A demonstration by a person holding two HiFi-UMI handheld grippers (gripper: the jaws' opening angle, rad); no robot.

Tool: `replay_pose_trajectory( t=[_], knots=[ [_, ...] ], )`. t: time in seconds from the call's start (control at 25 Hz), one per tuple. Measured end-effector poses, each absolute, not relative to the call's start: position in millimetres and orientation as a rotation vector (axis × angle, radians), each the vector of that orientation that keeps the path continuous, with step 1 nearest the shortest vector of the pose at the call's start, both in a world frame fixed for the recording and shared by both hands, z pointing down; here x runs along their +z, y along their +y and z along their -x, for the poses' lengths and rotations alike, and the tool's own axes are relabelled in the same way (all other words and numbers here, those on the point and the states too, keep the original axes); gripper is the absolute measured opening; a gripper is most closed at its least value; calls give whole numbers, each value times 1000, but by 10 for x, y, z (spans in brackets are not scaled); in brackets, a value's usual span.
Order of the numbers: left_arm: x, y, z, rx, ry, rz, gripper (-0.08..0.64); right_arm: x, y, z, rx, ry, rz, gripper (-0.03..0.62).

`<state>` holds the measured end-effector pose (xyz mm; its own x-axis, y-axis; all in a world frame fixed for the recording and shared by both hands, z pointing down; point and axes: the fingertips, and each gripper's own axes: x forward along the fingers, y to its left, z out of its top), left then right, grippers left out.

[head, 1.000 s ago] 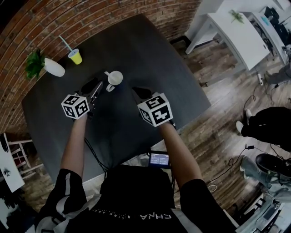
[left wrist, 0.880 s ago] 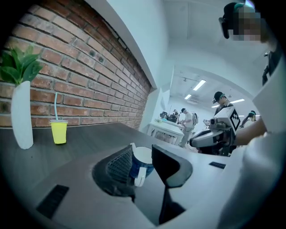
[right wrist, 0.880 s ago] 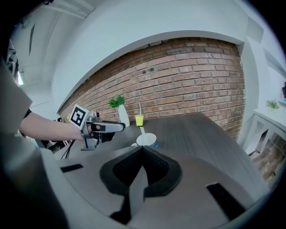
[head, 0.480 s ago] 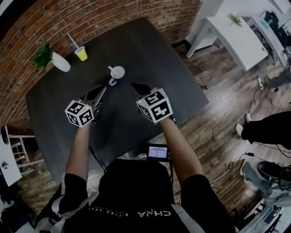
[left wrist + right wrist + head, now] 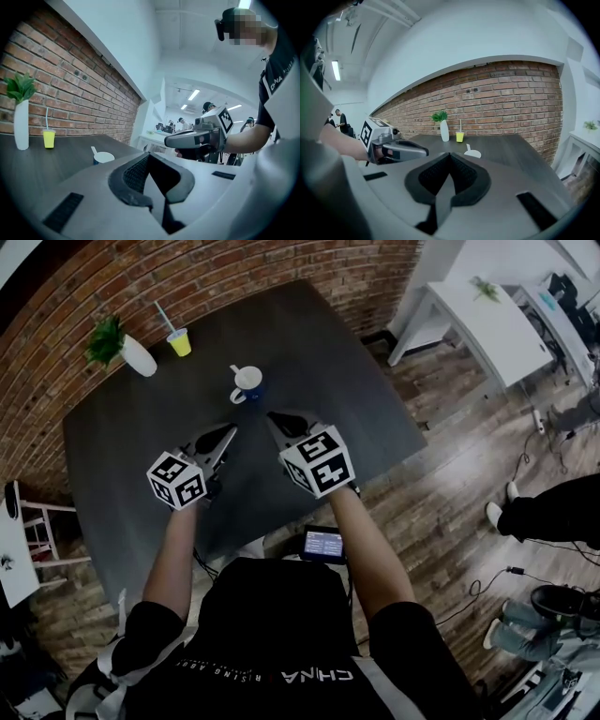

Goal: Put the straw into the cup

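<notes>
Two hand-held tools hover over a dark grey table (image 5: pixel 309 352). In the head view the left tool (image 5: pixel 228 430) and right tool (image 5: pixel 274 416) hang side by side near the person's edge. They are well apart from the small yellow cup (image 5: pixel 179 341), which stands at the far side beside a white vase with a green plant (image 5: pixel 139 357). A white mug on a blue base (image 5: pixel 248 382) stands between the tools and the cup. Only this view shows both marker cubes, the forearms and a small lit screen (image 5: pixel 323 545) below the table's near edge.

The left gripper view shows the left tool (image 5: pixel 149 155) with its jaws closed together and nothing between them. It alone shows people in a bright room beyond. The right gripper view shows the right tool (image 5: pixel 450 157) likewise shut and empty, with a red brick wall (image 5: pixel 511 98) behind the table.

Compared with a second ago, both tools have drawn back from the mug. The left jaws, then apart near it, have closed.

The thin pale straw (image 5: pixel 47 119) stands in the yellow cup. Its long axis is near upright in both gripper views, with the free end up.
</notes>
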<state>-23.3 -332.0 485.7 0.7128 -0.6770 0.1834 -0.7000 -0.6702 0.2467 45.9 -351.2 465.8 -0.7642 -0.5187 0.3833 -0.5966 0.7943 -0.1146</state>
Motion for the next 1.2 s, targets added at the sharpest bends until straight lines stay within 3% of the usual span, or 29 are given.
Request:
replay_pose_trajectory(
  t=[0.72,1.2],
  knots=[
    [4866,-2449,216,88,-999,-2623,3,4643,-2836,-500,349,-2635,-931,6],
    [4702,-1629,605,89,-893,-2707,3,4526,-2012,-3,319,-2612,-1049,6]
  ],
)
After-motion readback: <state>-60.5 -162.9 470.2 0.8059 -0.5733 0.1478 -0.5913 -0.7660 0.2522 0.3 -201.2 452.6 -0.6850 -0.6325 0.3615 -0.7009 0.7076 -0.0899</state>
